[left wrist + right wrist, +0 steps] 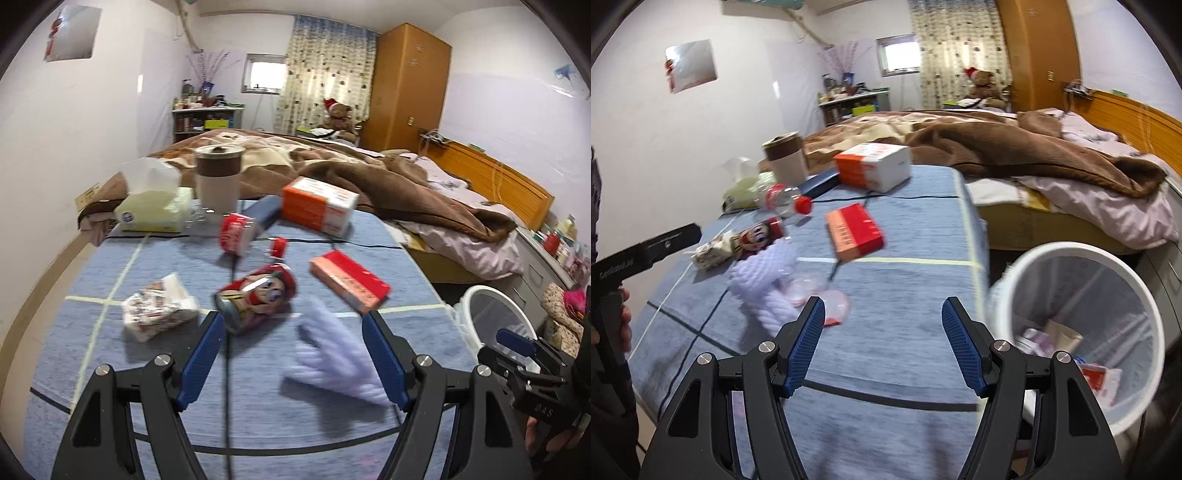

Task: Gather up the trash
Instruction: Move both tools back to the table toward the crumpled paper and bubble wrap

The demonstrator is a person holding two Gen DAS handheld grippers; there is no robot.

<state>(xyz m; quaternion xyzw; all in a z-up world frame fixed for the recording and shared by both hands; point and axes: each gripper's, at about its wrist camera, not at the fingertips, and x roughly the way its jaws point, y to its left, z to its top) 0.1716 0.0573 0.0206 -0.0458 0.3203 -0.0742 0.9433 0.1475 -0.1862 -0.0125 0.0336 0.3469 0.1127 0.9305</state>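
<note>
Both the left gripper [291, 354] and right gripper [882, 345] hover with fingers wide, empty. Beside the white foam wrap [332, 358], the cartoon can [255, 299] could roll away if nudged.

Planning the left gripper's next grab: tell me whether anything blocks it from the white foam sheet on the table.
Nothing visible does. The left gripper is open with the white foam sheet lying directly between its fingers. The cartoon-printed can lies beyond the left fingertip, and the red-and-pink box farther back, both off the approach line.
</note>
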